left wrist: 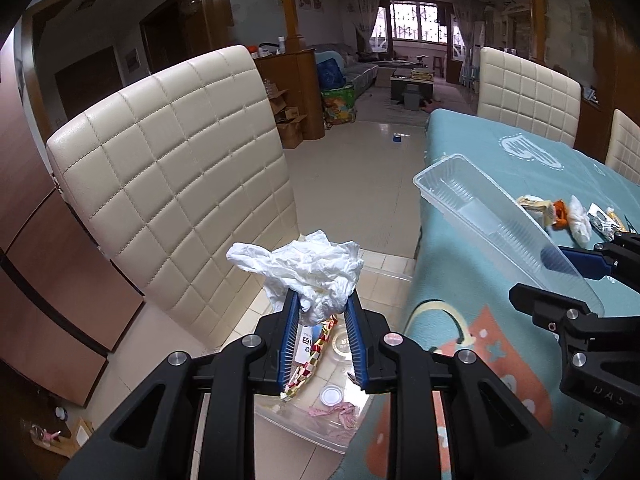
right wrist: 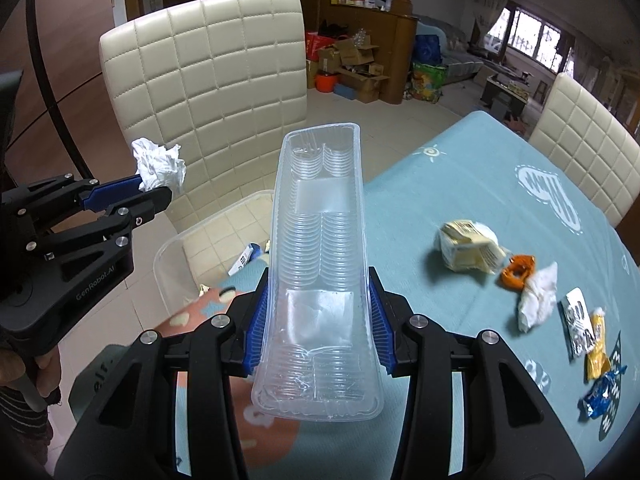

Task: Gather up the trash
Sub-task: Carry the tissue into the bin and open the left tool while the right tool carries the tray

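Note:
My left gripper [left wrist: 321, 300] is shut on a crumpled white tissue [left wrist: 308, 272] and holds it above a clear plastic bin [left wrist: 320, 420] on the floor beside the table. The bin holds wrappers and a small lid. The left gripper also shows in the right wrist view [right wrist: 154, 192] with the tissue [right wrist: 158, 168]. My right gripper [right wrist: 318, 328] is shut on a long clear plastic tray [right wrist: 320, 248], held above the table's edge. The tray also shows in the left wrist view [left wrist: 484, 216].
On the teal tablecloth [right wrist: 460, 184] lie a yellow-white packet [right wrist: 468, 246], an orange piece [right wrist: 518, 272], a white tissue wad [right wrist: 538, 300], and several small wrappers [right wrist: 592, 344]. A cream quilted chair [right wrist: 208, 80] stands behind the bin. Other chairs [right wrist: 588, 144] stand at the far side.

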Demonstrator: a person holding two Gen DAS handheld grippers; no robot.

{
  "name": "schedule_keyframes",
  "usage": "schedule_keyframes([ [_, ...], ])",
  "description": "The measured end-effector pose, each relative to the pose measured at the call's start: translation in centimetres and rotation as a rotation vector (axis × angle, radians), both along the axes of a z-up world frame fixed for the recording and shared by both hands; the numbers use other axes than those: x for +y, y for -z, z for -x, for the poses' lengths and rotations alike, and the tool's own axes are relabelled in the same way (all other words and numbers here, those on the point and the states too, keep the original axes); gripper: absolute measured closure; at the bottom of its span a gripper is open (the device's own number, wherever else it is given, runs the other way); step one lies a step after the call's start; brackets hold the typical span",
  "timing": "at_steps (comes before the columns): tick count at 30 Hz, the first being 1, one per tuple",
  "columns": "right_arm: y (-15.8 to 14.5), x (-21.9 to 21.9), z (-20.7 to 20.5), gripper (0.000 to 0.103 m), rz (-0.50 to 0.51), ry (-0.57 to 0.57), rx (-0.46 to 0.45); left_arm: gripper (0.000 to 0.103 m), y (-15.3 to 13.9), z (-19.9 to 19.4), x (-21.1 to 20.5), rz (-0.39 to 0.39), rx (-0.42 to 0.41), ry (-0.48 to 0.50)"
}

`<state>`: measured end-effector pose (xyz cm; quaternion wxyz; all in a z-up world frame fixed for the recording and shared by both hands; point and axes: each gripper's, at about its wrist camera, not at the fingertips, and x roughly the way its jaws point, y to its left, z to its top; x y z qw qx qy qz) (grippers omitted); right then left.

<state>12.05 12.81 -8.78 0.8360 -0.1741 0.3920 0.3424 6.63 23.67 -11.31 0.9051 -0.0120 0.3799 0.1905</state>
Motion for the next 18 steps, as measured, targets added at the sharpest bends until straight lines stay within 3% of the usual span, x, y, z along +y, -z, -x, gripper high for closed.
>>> schedule_keyframes([
  [15,1.3,1.1,-1.4,0.057,0.001,-0.015,0.032,0.077,1.2,-1.4,1.3,-0.010,0.025,-0.012],
  [16,1.3,1.1,-1.4,0.057,0.000,-0.014,0.032,0.073,1.3,-1.5,1.4,-0.003,0.030,-0.010],
  [18,1.2,1.1,-1.5,0.056,-0.004,-0.011,0.033,0.033,1.4,-1.7,1.7,0.011,0.037,-0.028],
])
